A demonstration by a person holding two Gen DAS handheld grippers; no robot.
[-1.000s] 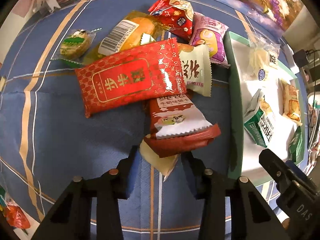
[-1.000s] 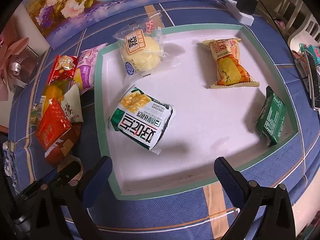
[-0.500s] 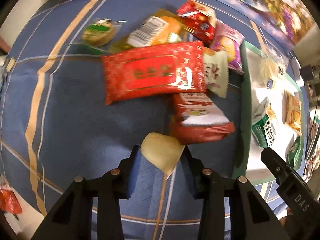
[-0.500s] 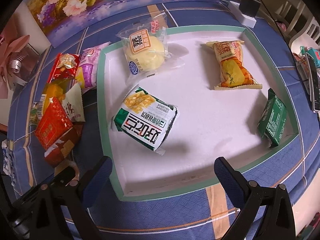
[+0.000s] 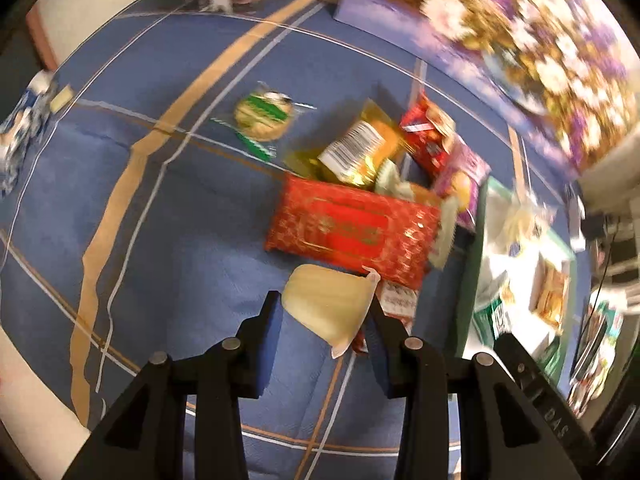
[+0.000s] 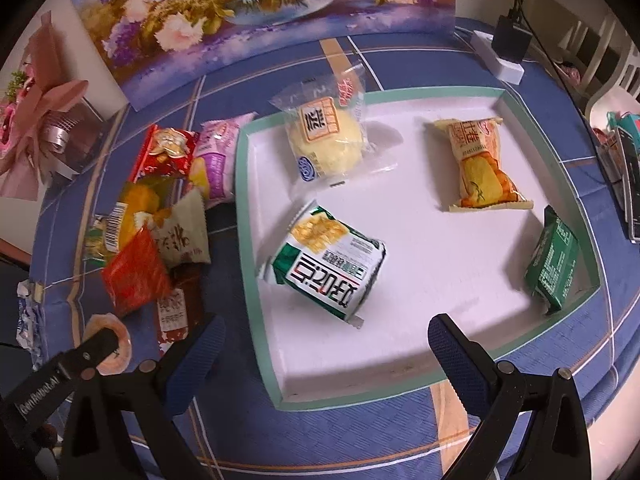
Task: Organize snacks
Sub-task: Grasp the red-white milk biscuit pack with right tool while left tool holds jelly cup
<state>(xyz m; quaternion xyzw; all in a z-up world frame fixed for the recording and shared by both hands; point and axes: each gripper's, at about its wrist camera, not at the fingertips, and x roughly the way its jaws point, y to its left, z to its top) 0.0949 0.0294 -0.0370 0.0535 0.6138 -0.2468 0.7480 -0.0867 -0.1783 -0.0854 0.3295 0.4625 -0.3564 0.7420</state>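
Note:
My left gripper (image 5: 324, 314) is shut on a pale yellow snack packet (image 5: 328, 304) and holds it off the blue cloth, just in front of the snack pile. The pile's large red packet (image 5: 352, 228) lies right behind it, and a red-brown packet (image 5: 396, 300) shows past the right finger. In the right wrist view the same pale packet (image 6: 110, 344) appears at the lower left, in the left gripper's black fingers (image 6: 88, 356). My right gripper (image 6: 328, 346) stands open and holds nothing, above the near edge of the white tray (image 6: 245, 240).
The green-rimmed tray holds a bun in clear wrap (image 6: 326, 140), an orange packet (image 6: 480, 164), a green-white packet (image 6: 324, 264) and a dark green packet (image 6: 554, 260). A round cookie (image 5: 262, 114) lies apart from the pile. A flower picture (image 6: 260, 8) stands at the back.
My left gripper has drawn the pale packet out from under the red-brown packet, lifted it and rolled. The right gripper has shifted only slightly over the tray's near edge.

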